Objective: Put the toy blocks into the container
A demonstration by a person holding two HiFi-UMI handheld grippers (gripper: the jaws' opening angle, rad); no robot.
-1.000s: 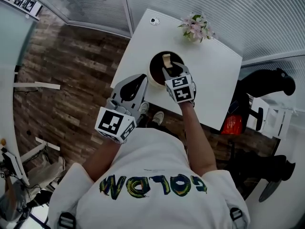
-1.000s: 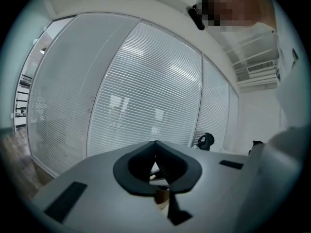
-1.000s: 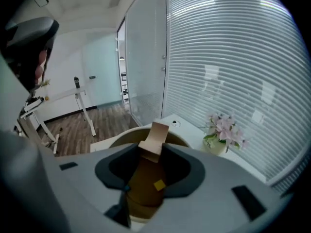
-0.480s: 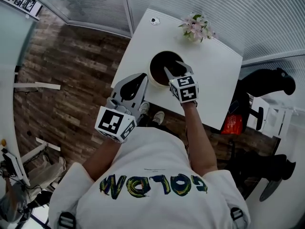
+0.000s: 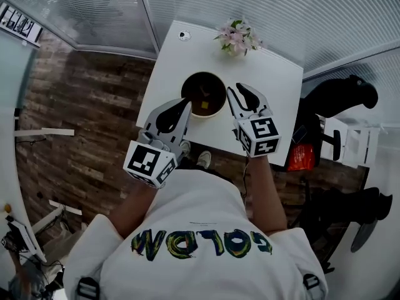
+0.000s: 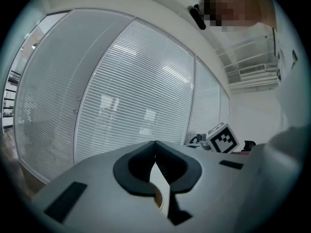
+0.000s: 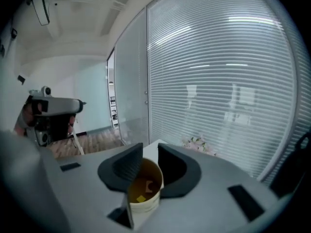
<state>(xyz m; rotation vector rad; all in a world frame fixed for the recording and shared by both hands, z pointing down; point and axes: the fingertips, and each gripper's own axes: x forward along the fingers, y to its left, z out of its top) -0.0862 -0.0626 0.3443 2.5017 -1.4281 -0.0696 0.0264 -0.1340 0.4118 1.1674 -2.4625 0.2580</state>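
1. While you hold one claw on each side of it, the round container (image 5: 220, 108) sits on the white tabletop (image 5: 275, 80), near the edge closest to you.
2. Your left claw (image 5: 185, 104) is closed. In the left gripper view its two tips meet, and it holds nothing.
3. From above, the tip of the left claw looks just beside the left side of the container. You cannot tell from these views if it touches the rim.
4. Your right claw (image 5: 240, 87) is partly open. Its jaws have just been closing, but there is a gap between them, and nothing is in the gap.
5. In the right gripper view you look through that gap and down into the container. The right claw is off to the right of the container and touches nothing.
6. The toy blocks (image 7: 141, 198) lie at the bottom of the container. One is small and yellow, and a paler one lies next to it.
7. A little bunch of pink flowers (image 5: 236, 36) stands at the far edge of the tabletop, well apart from both claws.
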